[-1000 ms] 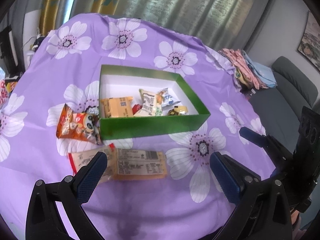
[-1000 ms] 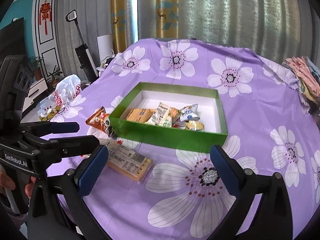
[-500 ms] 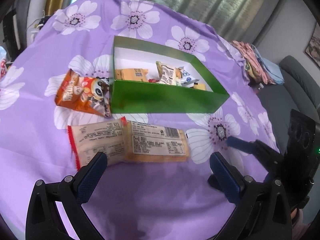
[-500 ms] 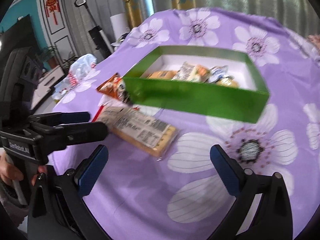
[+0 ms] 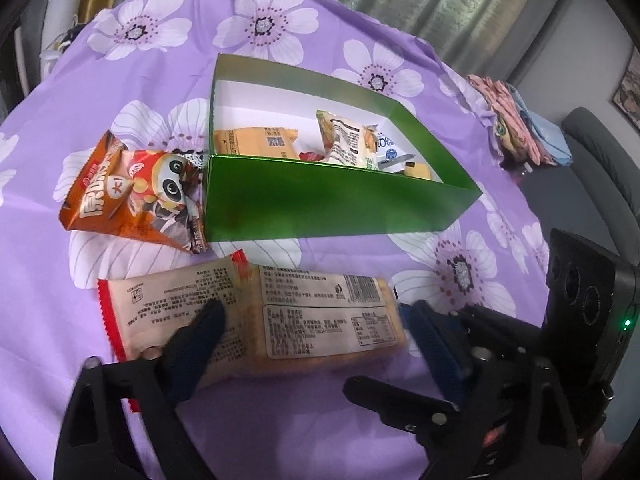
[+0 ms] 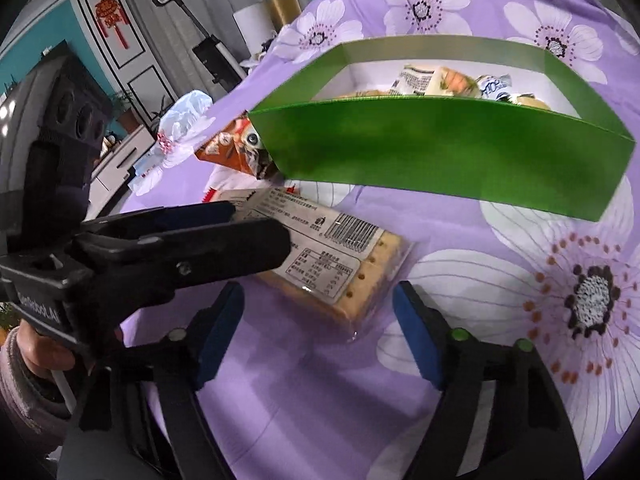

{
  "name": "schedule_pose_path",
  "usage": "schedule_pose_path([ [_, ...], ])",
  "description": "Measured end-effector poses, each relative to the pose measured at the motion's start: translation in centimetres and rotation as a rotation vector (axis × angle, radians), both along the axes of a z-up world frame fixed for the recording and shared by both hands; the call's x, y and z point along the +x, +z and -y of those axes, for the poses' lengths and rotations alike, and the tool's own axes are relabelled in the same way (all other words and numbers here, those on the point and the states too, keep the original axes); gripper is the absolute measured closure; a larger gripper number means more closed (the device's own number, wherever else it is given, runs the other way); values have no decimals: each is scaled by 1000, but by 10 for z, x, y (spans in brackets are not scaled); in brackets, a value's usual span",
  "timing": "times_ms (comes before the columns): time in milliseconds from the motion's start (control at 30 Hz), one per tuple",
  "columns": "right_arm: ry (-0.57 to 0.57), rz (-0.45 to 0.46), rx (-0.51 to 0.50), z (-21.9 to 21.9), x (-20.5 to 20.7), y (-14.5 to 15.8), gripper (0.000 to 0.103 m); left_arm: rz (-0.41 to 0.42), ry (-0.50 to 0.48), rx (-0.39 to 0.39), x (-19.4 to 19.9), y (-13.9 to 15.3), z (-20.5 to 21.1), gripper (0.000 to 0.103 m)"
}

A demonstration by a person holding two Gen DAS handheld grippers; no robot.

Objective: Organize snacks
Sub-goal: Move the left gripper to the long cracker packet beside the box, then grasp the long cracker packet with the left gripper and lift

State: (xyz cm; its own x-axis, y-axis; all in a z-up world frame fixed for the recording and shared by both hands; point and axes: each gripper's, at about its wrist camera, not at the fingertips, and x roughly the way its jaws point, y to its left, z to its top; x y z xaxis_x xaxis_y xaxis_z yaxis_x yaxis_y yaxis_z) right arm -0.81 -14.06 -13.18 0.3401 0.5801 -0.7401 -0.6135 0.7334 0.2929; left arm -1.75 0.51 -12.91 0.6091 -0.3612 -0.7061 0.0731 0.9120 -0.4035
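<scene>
Long cracker pack [image 5: 256, 312] flat on the flowered purple cloth [image 5: 280, 432], just in front of the green box [image 5: 336, 204] and parallel to its near wall. Left gripper [image 5: 316, 328] low over the pack, fingers [image 5: 200, 340] partly open and just narrowed, straddling its length; contact too blurred to tell. Right gripper [image 6: 316, 328] at the pack's barcode end, fingers [image 6: 416, 336] likewise just narrowed, end of pack between them, pads apart from it. Orange panda bag [image 5: 132, 196] against the box's left corner (several small snacks [image 5: 348, 140] already inside the box).
</scene>
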Motion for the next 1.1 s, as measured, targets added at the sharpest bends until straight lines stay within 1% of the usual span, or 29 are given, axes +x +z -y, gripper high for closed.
schedule_pose_path([
  [67, 8, 7, -4, -4, 3, -1, 29, -4, -1, 11, 1, -2, 1, 19],
  [133, 7, 12, -16, -5, 6, -2, 38, -3, 1, 17, 1, -2, 1, 24],
  [167, 3, 15, -20, -5, 7, -2, 40, -4, 2, 20, 1, -2, 1, 25],
  [200, 2, 17, -25, -5, 9, -2, 46, -6, 6, 19, 1, -3, 0, 27],
  [233, -3, 25, -31, -4, 10, -2, 48, -5, 11, 16, 0, -3, -1, 28],
  [367, -11, 36, -22, -1, 11, -2, 52, 1, 17, 46, -2, -2, 4, 28],
  [467, -22, 43, -7, 3, 8, 2, 52, -4, 19, 26, -4, 0, 2, 28],
  [567, -24, 59, 10, 6, 4, 11, 55, 1, 27, 18, -8, 5, 1, 28],
  [633, -22, 74, 8, 5, 1, 18, 55, 19, 31, 10, -12, 13, 0, 28],
  [833, -28, 135, 31, 9, -7, 42, 55, 74, 30, 17, -17, 38, 2, 28],
  [1100, -49, 208, 64, 15, -5, 74, 55, 145, 13, 34, -9, 69, 8, 28],
])
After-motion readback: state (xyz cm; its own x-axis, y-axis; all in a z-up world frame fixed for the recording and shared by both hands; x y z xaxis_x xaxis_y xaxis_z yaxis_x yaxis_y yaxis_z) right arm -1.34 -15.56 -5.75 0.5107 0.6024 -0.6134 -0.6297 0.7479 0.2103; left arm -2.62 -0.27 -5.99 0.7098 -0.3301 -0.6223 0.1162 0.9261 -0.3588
